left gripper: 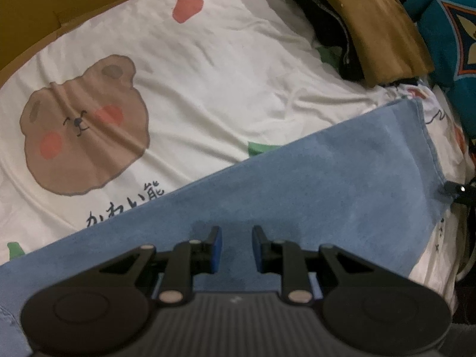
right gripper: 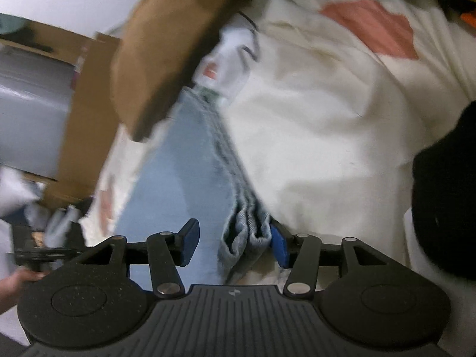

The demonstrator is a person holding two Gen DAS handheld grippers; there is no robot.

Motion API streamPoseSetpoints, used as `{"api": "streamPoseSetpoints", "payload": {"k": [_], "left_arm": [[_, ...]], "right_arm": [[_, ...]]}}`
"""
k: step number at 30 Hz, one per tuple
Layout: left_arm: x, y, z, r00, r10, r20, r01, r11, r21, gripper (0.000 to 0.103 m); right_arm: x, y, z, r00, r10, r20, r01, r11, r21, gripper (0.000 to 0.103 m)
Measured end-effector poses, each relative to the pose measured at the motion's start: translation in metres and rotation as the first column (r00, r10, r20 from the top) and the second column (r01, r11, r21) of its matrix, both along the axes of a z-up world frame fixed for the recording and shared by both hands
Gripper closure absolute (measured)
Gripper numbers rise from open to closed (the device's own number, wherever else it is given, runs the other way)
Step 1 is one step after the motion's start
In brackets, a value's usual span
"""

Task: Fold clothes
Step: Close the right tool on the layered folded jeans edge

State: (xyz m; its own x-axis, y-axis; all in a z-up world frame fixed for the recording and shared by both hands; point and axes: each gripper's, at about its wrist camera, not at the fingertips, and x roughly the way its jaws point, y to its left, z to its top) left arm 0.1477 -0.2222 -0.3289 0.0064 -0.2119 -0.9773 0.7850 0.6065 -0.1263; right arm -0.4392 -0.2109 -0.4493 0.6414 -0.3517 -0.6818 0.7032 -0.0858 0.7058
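Blue cloth [left gripper: 312, 178] — on bear-print sheet [left gripper: 208, 68].

Sheet [left gripper: 208, 68] cream-white w/ brown bear face – pink cheeks – plus coral blobs, green bits, black script; folded cloth [left gripper: 312, 184] light denim-blue; garment [left gripper: 374, 26] mustard-brown; fabric [left gripper: 446, 29] teal w/ orange-navy pattern; gripper pads [right gripper: 190, 245] blue, bodies black.

We see our left gripper [left gripper: 236, 248] and right gripper [right gripper: 233, 245] alike: matte black linkage arms joined by silver round pins, blue pads lining the fingers [right gripper: 190, 245], two round discs flanking a ribbed grey housing stamped with a small pale mark.
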Motion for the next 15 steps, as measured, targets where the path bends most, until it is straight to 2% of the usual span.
{"api": "streamPoseSetpoints", "payload": {"k": [2, 8, 15], "left_arm": [[0.002, 0.002, -0.001, 1.000, 0.007, -0.004, -0.007, 1.000, 0.001, 0.080], [0.008, 0.010, -0.006, 0.999, 0.039, -0.013, -0.039, 0.999, 0.003, 0.080], [0.009, 0.010, -0.006, 0.999, 0.044, -0.021, -0.044, 0.999, 0.000, 0.080]], "right_arm": [[0.003, -0.005, -0.002, 1.000, 0.019, 0.011, -0.019, 1.000, -0.014, 0.044], [0.016, -0.031, 0.000, 0.993, 0.111, 0.045, -0.110, 0.993, -0.038, 0.045], [0.022, -0.058, -0.003, 0.983, 0.165, 0.080, -0.164, 0.986, -0.012, 0.045]]}}
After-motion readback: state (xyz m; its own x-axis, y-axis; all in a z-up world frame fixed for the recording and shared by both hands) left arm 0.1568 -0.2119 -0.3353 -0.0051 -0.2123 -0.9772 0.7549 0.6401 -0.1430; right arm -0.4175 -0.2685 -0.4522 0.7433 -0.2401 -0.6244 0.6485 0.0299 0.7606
